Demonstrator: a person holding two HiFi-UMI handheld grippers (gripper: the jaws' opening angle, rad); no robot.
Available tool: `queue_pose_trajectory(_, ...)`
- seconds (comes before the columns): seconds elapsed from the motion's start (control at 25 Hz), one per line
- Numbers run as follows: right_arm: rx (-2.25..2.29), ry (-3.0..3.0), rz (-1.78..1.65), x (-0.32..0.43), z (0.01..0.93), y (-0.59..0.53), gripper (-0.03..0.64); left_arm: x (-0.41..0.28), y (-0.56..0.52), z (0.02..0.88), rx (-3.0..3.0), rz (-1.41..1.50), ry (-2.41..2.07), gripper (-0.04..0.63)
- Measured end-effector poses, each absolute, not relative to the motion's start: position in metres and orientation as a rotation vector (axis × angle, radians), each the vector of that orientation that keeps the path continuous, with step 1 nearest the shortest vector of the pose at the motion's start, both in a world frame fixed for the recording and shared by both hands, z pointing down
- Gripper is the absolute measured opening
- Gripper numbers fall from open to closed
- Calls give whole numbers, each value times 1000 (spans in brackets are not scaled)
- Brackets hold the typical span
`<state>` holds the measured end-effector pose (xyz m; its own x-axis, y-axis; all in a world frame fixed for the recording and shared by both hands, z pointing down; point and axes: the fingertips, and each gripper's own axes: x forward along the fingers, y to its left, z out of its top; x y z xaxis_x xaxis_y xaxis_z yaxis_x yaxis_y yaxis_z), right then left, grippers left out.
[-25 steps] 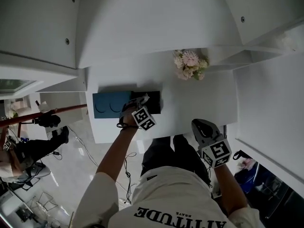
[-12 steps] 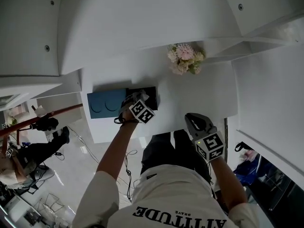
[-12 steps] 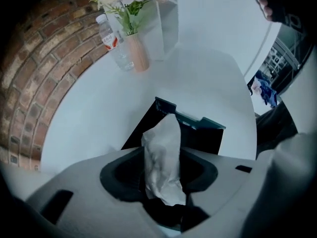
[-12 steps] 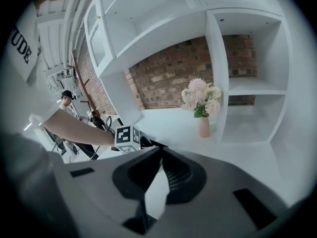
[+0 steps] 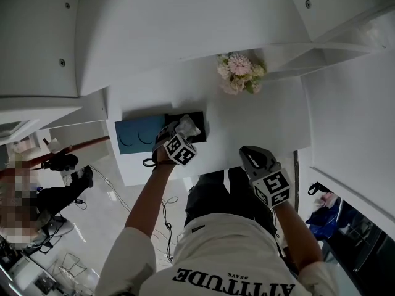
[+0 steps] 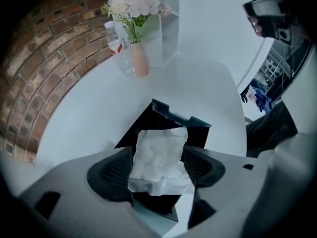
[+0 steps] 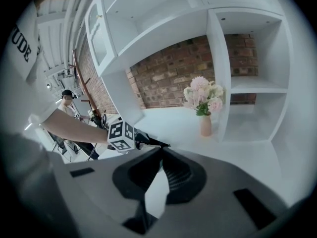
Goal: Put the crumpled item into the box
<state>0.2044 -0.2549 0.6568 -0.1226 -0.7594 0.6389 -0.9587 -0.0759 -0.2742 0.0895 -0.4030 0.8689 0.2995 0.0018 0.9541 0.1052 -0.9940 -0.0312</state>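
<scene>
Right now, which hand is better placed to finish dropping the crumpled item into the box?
Left. The left gripper hangs right over the black box; its jaws have just been opening, the crumpled item between them. The right gripper is shut and empty, off by the table's near edge.

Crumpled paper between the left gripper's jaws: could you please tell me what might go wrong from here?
1. The jaws of the left gripper have just been opening, but the crumpled paper sits between them over the box; it may cling to a pad and lift away.
2. The paper looks nearly as wide as the box's opening, so it could perch on the rim.
</scene>
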Motion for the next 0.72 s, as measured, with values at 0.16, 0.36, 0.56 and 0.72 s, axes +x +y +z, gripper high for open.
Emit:
queue_pose_trajectory(0.16, 1861, -1915, 987, 200, 656, -255, 37, 75, -417, 873, -2398, -1813, -11, 313)
queue_pose_trajectory(0.36, 1855, -1919, 966, 195, 653, -253, 37, 75, -418, 870, -2419, -1785, 6, 314)
queue_pose_trajectory(0.56, 1852, -1918, 947, 189, 652, -249, 37, 80, -417, 850, -2475, -1691, 20, 320)
queue_pose_trajectory(0.72, 1854, -1928, 919, 181, 646, -248, 37, 73, -425, 830, -2510, -1625, 89, 319)
